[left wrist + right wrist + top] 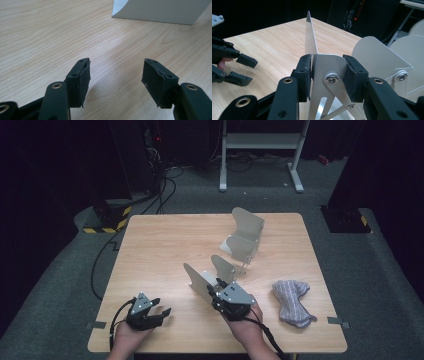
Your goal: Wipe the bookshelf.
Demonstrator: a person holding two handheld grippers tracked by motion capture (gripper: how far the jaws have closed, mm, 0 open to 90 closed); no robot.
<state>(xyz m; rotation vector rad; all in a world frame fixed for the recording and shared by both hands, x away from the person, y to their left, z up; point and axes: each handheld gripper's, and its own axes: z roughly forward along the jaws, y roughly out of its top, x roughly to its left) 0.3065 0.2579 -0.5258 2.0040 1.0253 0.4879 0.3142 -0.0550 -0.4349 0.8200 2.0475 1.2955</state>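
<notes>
A folding metal rack [245, 237] of several grey rounded plates stands right of the table's middle. My right gripper [214, 287] is at its nearest plate [197, 280], near the front. In the right gripper view its jaws [328, 65] press from both sides on the base of that upright plate [310, 40], beside a rivet. My left gripper [164, 306] rests low at the front left, open, with bare wood between its pads [116, 75]. It also appears at the left of the right gripper view [245, 70]. A grey plate [160, 10] lies ahead of it.
A crumpled grey striped cloth [291, 302] lies at the front right of the wooden table [160, 245]. Cables and a white stand's legs [260, 165] are on the floor beyond the far edge. Bare wood spans the table's left half.
</notes>
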